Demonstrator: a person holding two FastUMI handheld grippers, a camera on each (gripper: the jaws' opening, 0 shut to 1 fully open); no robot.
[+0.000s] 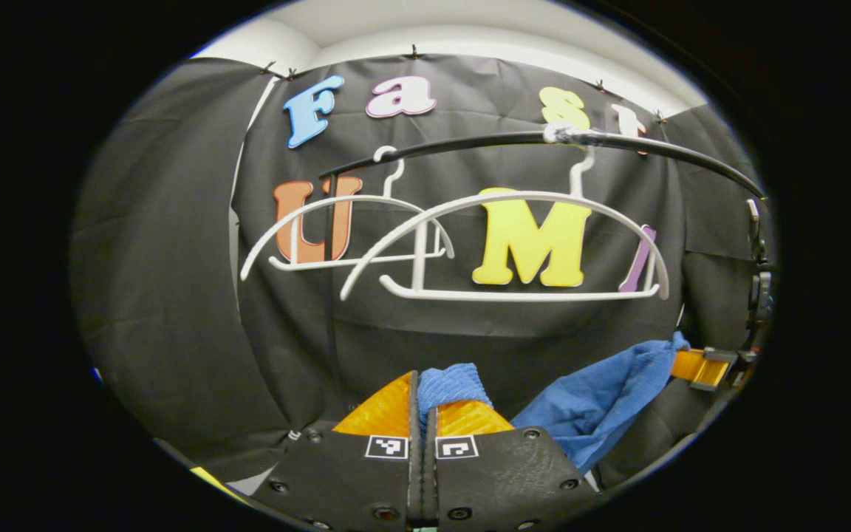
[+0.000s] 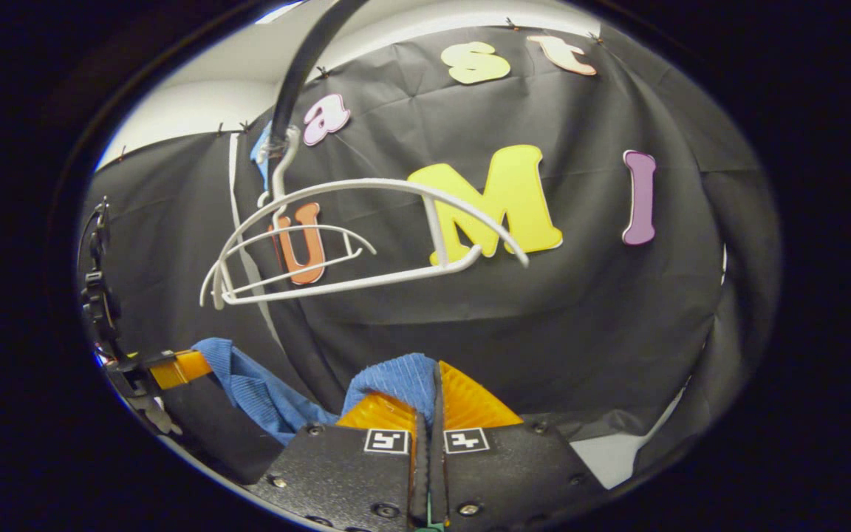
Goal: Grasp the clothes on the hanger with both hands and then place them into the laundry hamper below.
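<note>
Blue garment (image 1: 603,406) was off the hangers (image 1: 514,244), pinched by left gripper (image 1: 423,414) and right gripper (image 2: 433,410) (both closed on cloth). Thin edge bites; it could slip out before reaching the hamper.

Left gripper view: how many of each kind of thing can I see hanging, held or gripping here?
White hangers: 2
Black rail: 1
Blue garment: 1
Grippers: 2, left gripper and right gripper, both shut on the garment
Total: 6
</note>
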